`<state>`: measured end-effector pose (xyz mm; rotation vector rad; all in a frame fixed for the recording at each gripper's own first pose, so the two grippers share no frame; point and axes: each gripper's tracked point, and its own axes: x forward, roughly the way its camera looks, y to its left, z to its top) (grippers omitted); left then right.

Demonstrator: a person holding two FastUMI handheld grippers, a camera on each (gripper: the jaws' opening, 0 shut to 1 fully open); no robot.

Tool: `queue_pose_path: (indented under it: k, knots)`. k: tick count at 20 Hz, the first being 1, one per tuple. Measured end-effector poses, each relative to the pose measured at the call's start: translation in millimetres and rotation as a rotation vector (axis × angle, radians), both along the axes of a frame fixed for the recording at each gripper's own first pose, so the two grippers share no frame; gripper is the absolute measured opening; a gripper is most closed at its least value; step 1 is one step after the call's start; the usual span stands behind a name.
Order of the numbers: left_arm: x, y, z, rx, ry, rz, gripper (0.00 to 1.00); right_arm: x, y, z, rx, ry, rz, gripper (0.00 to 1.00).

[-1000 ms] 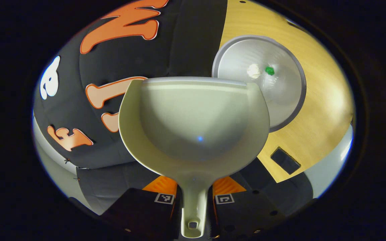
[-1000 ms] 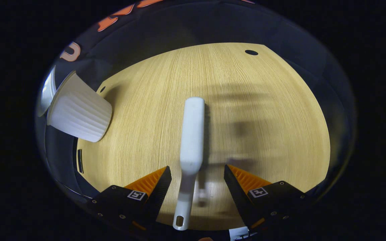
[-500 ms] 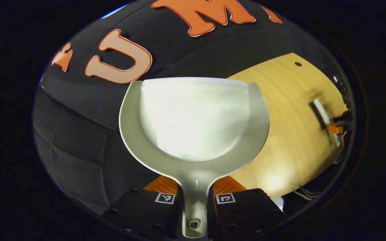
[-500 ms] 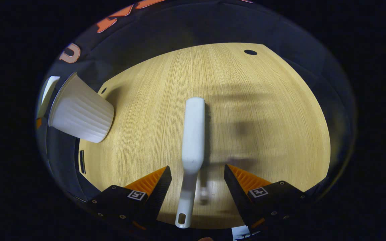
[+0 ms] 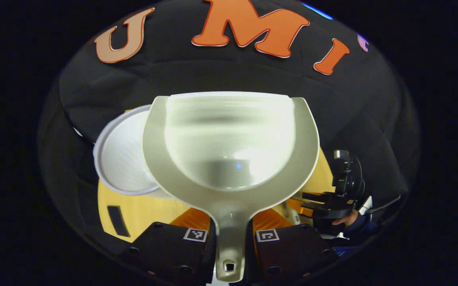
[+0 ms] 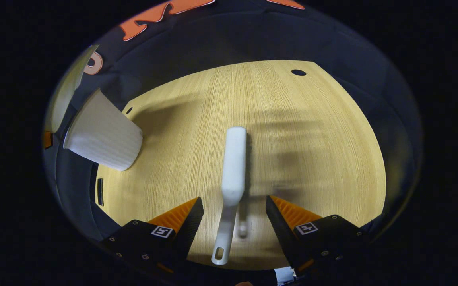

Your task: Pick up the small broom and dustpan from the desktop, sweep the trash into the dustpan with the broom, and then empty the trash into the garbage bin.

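We held the dustpan by its handle, pinched in the left gripper, near the garbage bin. Our right gripper was spread, straddling the broom lying mid-desktop. We judged the dustpan should be set down level on that surface, clear of the bin at the left edge.

No readable text, brand or number stands on anything here. The only signs are small square black-and-white coded markers, one on each finger of the left gripper and one on each finger of the right gripper; they carry patterns, not letters.
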<state>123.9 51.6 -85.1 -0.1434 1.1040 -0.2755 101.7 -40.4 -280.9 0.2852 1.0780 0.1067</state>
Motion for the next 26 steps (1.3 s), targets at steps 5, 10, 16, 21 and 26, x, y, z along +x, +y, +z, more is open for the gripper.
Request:
queue_pose_path:
  k: [5, 10, 16, 21, 26]
  knots:
    - [-6.6, -36.7, -31.5, 0.009, 0.005, -0.020, 0.30, -2.7, -3.4, -2.3, -0.007, 0.003, -0.010, 0.96]
    - [-28.1, -72.1, -101.7, 0.057, 0.086, -0.069, 0.30, -8.6, -6.4, -7.4, -0.022, 0.016, -0.010, 0.96]
    - [-50.6, -91.6, -206.5, 0.084, 0.253, -0.010, 0.30, -12.6, -2.6, -13.3, -0.035, 0.021, 0.006, 0.96]
    - [-71.0, -88.8, -253.4, 0.147, 0.337, 0.018, 0.31, -14.2, 0.7, -16.2, -0.038, 0.029, 0.019, 0.96]
    - [-71.3, -91.4, -265.7, 0.159, 0.353, 0.036, 0.34, -13.9, 1.3, -14.5, -0.036, 0.026, 0.022, 0.95]
